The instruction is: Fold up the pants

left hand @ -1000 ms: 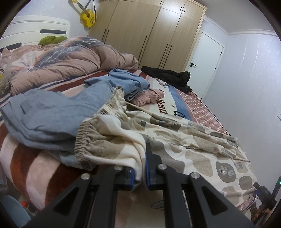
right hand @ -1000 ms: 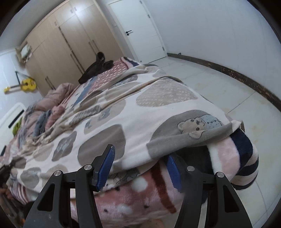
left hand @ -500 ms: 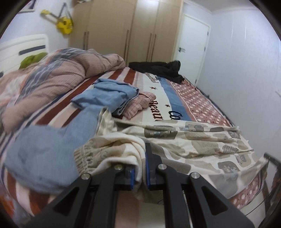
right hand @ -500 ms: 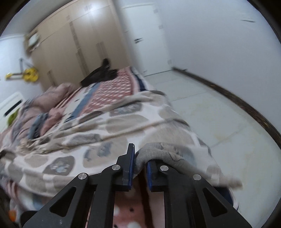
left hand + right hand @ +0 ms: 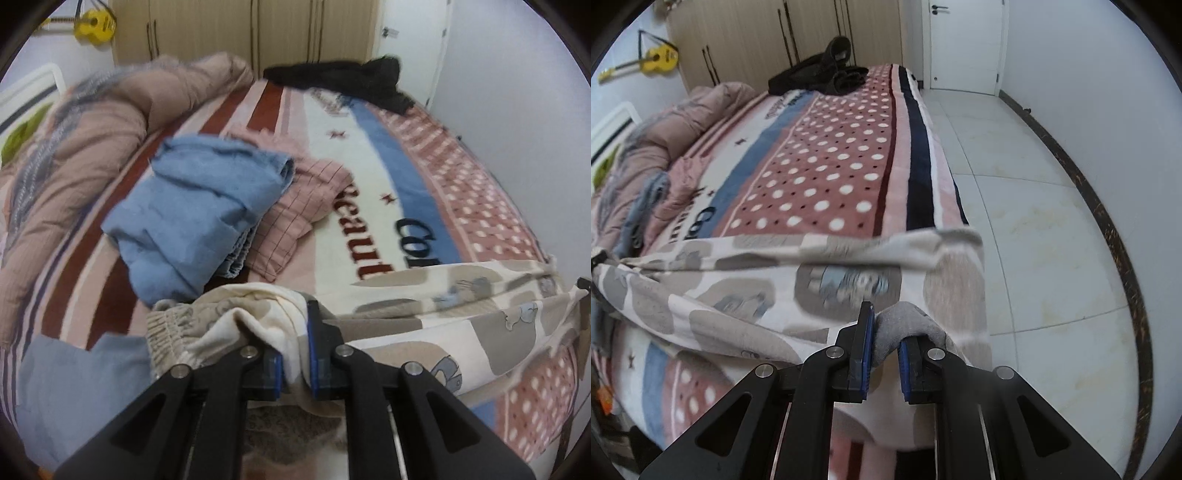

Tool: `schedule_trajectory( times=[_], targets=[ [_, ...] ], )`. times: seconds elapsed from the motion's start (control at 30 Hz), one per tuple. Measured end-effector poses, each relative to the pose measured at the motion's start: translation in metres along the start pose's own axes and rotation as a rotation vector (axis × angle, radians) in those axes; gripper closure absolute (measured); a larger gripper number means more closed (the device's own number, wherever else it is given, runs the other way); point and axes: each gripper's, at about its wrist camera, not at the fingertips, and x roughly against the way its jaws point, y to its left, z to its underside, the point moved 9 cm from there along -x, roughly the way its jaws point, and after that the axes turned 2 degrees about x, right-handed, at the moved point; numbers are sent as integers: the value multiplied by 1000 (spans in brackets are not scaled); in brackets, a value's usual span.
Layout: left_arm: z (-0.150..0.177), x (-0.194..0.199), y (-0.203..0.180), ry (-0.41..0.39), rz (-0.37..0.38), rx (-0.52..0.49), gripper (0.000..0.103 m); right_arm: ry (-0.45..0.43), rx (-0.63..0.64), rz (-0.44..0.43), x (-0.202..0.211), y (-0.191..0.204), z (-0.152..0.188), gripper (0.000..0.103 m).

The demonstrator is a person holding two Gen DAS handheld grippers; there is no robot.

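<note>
The pants (image 5: 424, 314) are cream with grey-brown patches and small bear prints. They hang stretched between my two grippers above the near end of the bed. My left gripper (image 5: 295, 354) is shut on the elastic waistband end (image 5: 173, 325). My right gripper (image 5: 884, 354) is shut on the grey cuff end (image 5: 905, 317), and the pants (image 5: 738, 288) spread away to the left in that view. The far leg edge is blurred.
The striped and dotted blanket (image 5: 443, 166) covers the bed. A folded blue garment (image 5: 207, 206) lies on a pink checked one (image 5: 306, 214). A pink quilt (image 5: 92, 129) is at the left, black clothes (image 5: 343, 77) at the far end. Tiled floor (image 5: 1034, 221) lies right of the bed.
My right gripper shut on the cuff end a second ago. Both grippers have since lifted the pants off the bed and pulled them taut over the blanket.
</note>
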Motion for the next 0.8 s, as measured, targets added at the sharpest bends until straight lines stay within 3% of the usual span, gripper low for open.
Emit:
schedule_trajectory(
  times=[0.17, 0.23, 0.27, 0.3, 0.33, 0.43, 0.5, 0.63, 0.73, 0.8],
  targets=[
    [-2, -37, 3, 34, -34, 11, 88, 86, 15, 32, -50, 0, -5, 96],
    [1, -49, 3, 48, -55, 17, 69, 90, -4, 18, -62, 0, -3, 91],
    [1, -51, 3, 46, -60, 16, 49, 95, -16, 3, -67, 1, -1, 85],
    [1, -50, 4, 33, -74, 8, 38, 96, -24, -9, -69, 0, 0, 80],
    [1, -46, 3, 17, -83, -9, 37, 94, -32, -15, -69, 1, 3, 77],
    [6, -28, -2, 1, -74, -57, 35, 58, -23, -47, -49, 13, 13, 57],
    [10, -7, -10, -32, -51, -83, 25, 10, -3, -104, -25, 30, 21, 49],
    [32, 31, -38, -65, 68, -142, 24, -42, 73, -224, 6, 79, 39, 49],
    [56, 28, -67, -1, 201, -155, 25, -39, 119, -333, 2, 124, 52, 54],
    [71, 13, -83, 38, 228, -173, 25, -23, 153, -369, -11, 150, 57, 75]
  ],
)
